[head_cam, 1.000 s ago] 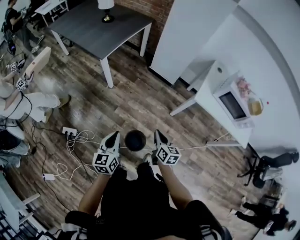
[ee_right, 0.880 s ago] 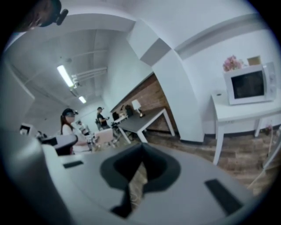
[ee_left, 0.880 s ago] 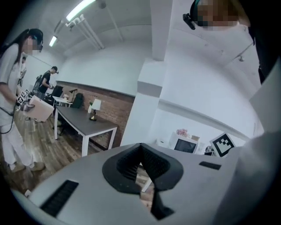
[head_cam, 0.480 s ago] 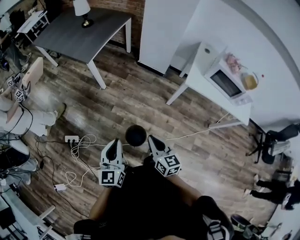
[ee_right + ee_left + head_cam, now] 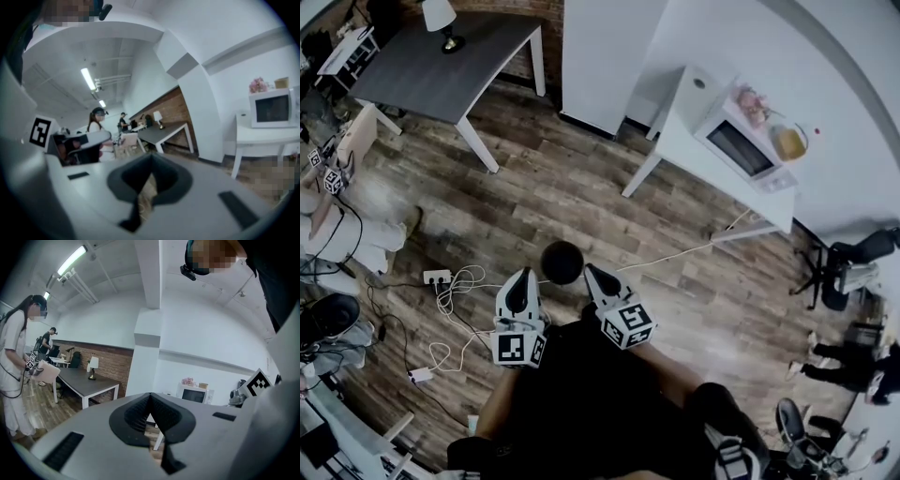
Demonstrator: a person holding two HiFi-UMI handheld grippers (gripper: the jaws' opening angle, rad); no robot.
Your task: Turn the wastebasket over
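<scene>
here, wastebasket [image 5: 562, 262], long axis vertical; left hand-held gripper [image 5: 524, 277], right hand-held gripper [image 5: 592, 274] closed, empty

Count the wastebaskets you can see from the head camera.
1: the black wastebasket shows just ahead of the left gripper and right gripper, between them. Others may be hidden behind furniture.
</scene>
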